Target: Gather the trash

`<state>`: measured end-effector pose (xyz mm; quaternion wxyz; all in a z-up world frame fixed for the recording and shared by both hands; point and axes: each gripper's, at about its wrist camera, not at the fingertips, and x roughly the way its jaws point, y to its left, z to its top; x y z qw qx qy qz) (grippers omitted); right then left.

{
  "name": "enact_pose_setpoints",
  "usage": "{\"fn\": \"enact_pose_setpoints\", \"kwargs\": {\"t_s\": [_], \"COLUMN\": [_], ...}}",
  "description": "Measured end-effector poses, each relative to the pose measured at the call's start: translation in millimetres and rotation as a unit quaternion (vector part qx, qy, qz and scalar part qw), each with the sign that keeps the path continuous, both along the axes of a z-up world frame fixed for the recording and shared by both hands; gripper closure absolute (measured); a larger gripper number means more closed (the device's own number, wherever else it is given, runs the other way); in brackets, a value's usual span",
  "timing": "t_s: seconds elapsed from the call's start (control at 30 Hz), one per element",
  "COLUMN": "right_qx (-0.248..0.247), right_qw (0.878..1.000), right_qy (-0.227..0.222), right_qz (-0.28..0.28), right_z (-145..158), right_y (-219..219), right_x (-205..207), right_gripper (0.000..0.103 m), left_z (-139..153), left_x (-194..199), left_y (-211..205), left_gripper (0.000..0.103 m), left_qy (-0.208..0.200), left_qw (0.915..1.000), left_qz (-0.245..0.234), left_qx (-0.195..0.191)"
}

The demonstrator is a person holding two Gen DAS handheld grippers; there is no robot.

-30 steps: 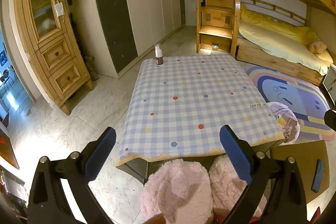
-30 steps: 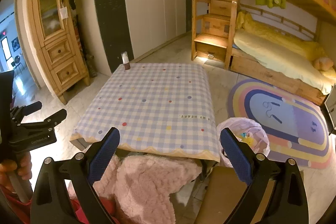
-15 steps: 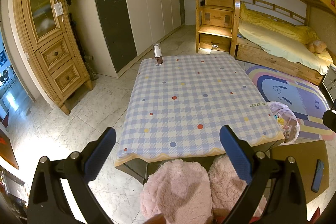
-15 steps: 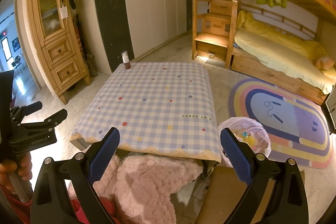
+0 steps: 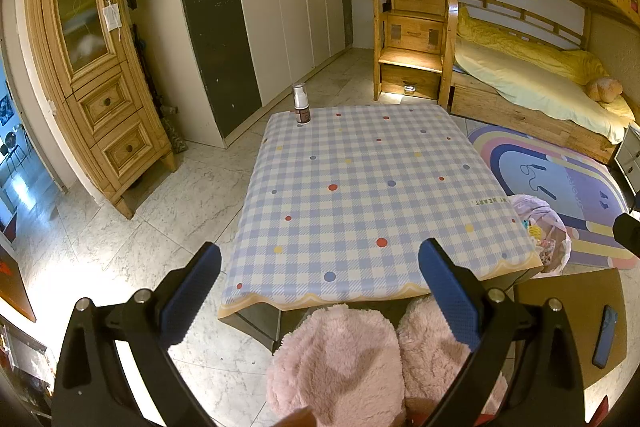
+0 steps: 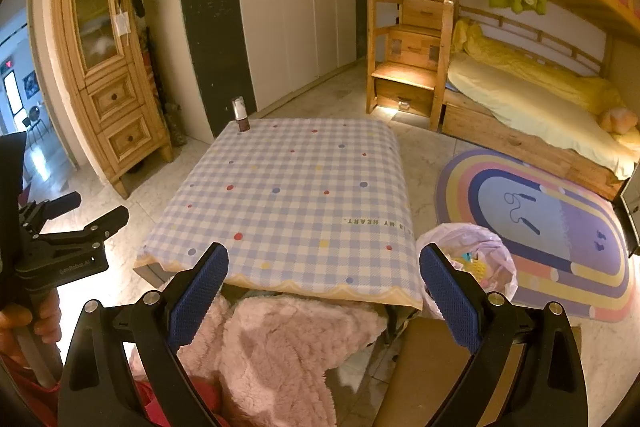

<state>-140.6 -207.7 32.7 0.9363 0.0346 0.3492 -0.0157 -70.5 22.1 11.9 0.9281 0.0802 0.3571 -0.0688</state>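
both tongs, left (image 5: 318, 285) and right (image 6: 322, 285), gape wide and empty above the table's (image 5: 372, 195) near edge.

1. The left claw (image 5: 320, 291) fills the bottom of its own view, its blue-padded fingers (image 5: 192, 295) spread wide with nothing between them.
2. The right claw (image 6: 324, 291) is equally wide apart and empty.
3. In the right view's lower left, a hand (image 6: 24, 323) grips the left claw's handle.
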Motion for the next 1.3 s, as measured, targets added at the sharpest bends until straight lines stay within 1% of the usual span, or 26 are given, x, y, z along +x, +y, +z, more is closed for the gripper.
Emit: {"fn": "enact_pose_setpoints", "kwargs": {"t_s": [1.17,1.23,1.3], "right_qx": [0.002,0.001,0.002], "right_qw": [1.000,1.000,1.000], "right_qy": [0.001,0.003,0.006], "right_qz": [0.002,0.001,-0.004], "right_z": [-2.8,-3.7,-9.0], "right_y": [0.2,0.2,-2.1], "right_x": [1.7,2.2,4.5], "right_gripper": [0.008,0.008,0.008], "left_z": [-0.2,-2.2,-8.0], "left_x": [1.1,1.2,4.5], "left_y": [0.2,-1.7,-4.5], "left_gripper": [0.007,0.007,0.007], "left_qy": [-0.002,-0.008,-0.003], "left_qw": [1.0000,0.9999,0.9999], "left_qz": [-0.001,-0.006,-0.009], "left_qx": [-0.002,-0.005,-0.006]}}
